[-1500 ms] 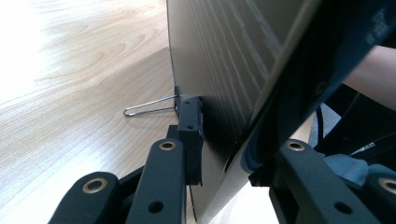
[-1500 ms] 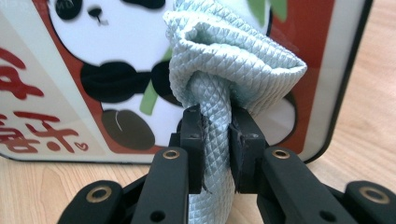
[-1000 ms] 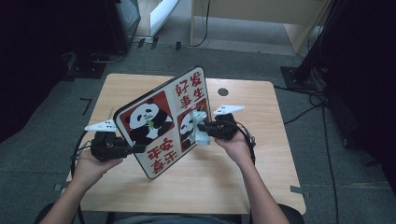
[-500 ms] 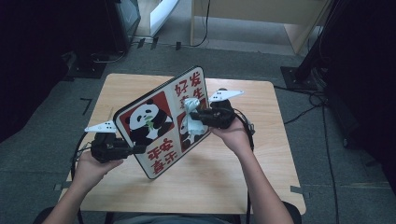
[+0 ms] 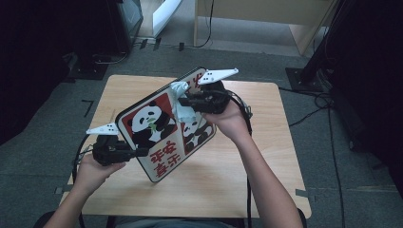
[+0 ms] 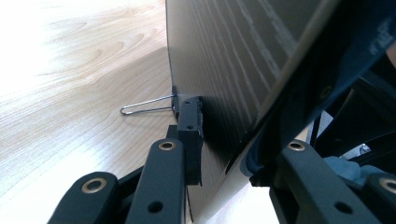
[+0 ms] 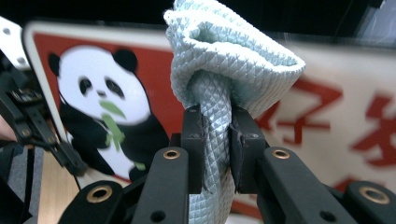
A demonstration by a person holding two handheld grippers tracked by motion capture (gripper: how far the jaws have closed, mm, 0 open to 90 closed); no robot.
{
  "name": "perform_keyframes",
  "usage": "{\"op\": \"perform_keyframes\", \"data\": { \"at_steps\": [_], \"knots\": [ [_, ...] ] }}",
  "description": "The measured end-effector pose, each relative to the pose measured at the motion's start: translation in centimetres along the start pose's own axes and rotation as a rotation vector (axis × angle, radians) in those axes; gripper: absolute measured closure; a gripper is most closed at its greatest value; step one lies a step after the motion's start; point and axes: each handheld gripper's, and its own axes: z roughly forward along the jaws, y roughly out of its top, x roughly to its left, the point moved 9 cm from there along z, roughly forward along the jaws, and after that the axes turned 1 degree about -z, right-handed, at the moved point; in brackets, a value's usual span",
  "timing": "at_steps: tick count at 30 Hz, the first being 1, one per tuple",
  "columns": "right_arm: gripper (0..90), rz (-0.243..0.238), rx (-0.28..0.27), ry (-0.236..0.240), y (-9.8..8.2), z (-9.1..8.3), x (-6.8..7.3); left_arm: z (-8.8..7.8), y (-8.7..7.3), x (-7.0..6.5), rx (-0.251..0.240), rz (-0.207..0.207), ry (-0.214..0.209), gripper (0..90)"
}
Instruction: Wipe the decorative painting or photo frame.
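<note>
The panda board (image 5: 164, 126) is held tilted above the wooden table (image 5: 266, 156), with its lower left edge gripped by the left gripper (image 5: 135, 152). In the left gripper view the jaws are seen pressed onto that edge, one pad (image 6: 190, 133) lying against the board's wood-grain back (image 6: 224, 60), the other on the printed side. A thin wire clip (image 6: 147, 106) is seen on the table just beside that pad.

The right gripper (image 5: 185, 100) is raised at the board's upper middle, its jaws pinched tight on a pale blue cloth (image 5: 181, 102). In the right gripper view the textured cloth (image 7: 224, 65) is squeezed narrow between the two pads (image 7: 192, 140) and bulges out in a folded bunch above them. The cloth is laid against the printed face, close to the red characters and the panda picture (image 7: 100, 107).
</note>
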Motion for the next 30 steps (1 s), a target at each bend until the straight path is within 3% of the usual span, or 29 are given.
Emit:
{"op": "perform_keyframes", "data": {
  "at_steps": [5,9,30],
  "knots": [
    [78.5,-0.039,-0.007,0.021,1.8,0.7,1.0,0.0,0.0,0.0,0.002,0.002,-0.001,73.0],
    [78.5,-0.051,-0.003,0.023,2.2,1.4,1.3,0.0,0.0,0.0,0.002,-0.005,-0.004,73.0],
    [78.3,-0.033,0.006,0.007,0.9,1.5,0.3,0.0,0.0,0.0,0.006,0.002,-0.001,72.9]
  ]
}}
